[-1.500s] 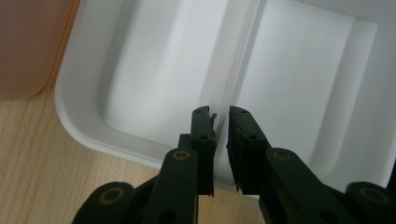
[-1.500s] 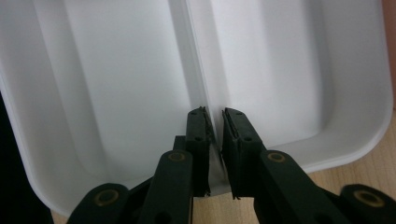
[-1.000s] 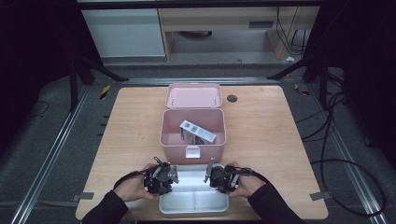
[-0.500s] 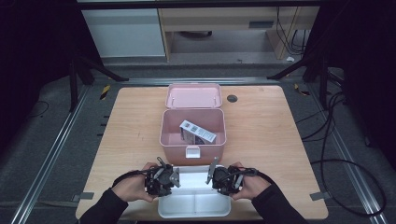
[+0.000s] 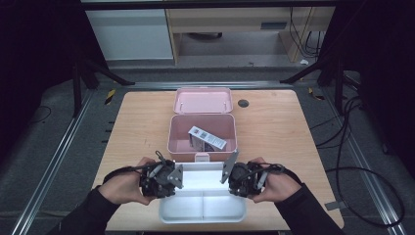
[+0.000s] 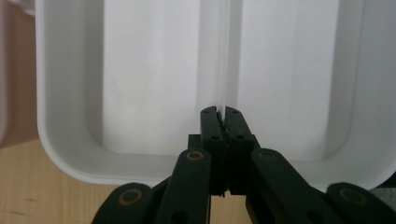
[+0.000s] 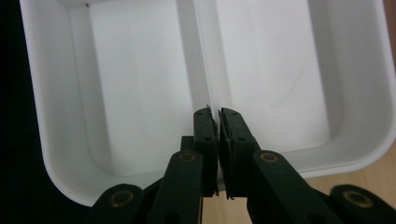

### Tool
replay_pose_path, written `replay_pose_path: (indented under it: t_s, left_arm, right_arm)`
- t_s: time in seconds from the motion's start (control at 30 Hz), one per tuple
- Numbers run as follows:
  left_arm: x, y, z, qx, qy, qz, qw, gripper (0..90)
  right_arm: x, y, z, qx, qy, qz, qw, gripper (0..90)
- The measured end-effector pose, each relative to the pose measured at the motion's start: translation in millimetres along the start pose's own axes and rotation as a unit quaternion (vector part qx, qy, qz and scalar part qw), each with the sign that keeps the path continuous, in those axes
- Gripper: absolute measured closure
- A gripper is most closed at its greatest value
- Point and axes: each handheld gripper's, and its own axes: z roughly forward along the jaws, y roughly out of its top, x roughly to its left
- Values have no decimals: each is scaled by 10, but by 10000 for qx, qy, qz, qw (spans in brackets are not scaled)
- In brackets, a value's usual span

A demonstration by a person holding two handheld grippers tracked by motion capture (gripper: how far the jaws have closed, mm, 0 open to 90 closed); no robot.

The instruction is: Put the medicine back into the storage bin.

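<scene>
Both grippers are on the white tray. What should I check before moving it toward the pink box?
1. Left gripper clamped on the white tray by its divider: ok, jaws shut on the wall.
2. Right gripper clamped on the same divider: ok.
3. Tray compartments empty, nothing to spill: ok.
4. Tray held level between both hands: cannot tell; the high view looks roughly even.
5. Pink box open, lid laid back: ok.
6. Room in the box for the tray: cannot tell; a carton lies slanted inside.
</scene>
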Motion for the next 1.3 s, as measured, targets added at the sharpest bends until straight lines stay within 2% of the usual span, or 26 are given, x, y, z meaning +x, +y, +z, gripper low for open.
replay_pose_path:
  t_s: [0.1,0.23,0.3,0.33,0.37,0.43,0.47,0.53,0.67,0.7,0.77,0.93,1.1,1.3]
  left_arm:
    - [118,33,-163,-88,62,27,9999,885]
    - [308,101,-316,-86,192,82,9997,886]
    - [428,118,-372,-113,228,65,9997,886]
    - [494,125,-397,-122,235,67,9996,885]
    - [560,131,-417,-145,236,32,9996,885]
    - [695,137,-455,-160,279,21,9995,885]
    - [764,137,-471,-167,289,9,9994,884]
    - [893,133,-501,-170,301,0,9994,884]
    - [1110,123,-535,-170,262,-18,9995,885]
    - [1148,124,-532,-155,261,-27,9995,885]
    - [1256,121,-526,-137,272,-37,9995,885]
    - [1429,129,-502,-100,315,-76,9994,882]
    - [1596,135,-499,-34,385,-121,9992,880]
    - [1768,103,-378,-40,283,-189,9994,876]
  right_arm:
    - [-100,38,-168,-148,-46,-7,9999,860]
    - [-266,107,-341,-160,-163,-91,9997,863]
    - [-394,137,-417,-187,-219,-85,9995,861]
    - [-516,161,-463,-221,-251,-105,9994,862]
    - [-516,161,-463,-221,-251,-105,9994,862]
    - [-639,190,-495,-245,-303,-130,9992,862]
    - [-760,215,-510,-299,-370,-175,9987,863]
    - [-808,224,-512,-313,-367,-143,9987,862]
    - [-1106,286,-492,-413,-372,-156,9983,860]
    - [-1106,286,-492,-413,-372,-156,9983,860]
    - [-1200,313,-483,-381,-379,-153,9984,859]
    - [-1415,349,-426,-333,-447,-126,9984,858]
    - [-1539,356,-393,-431,-537,-58,9976,854]
    - [-1675,364,-293,-401,-543,-33,9977,854]
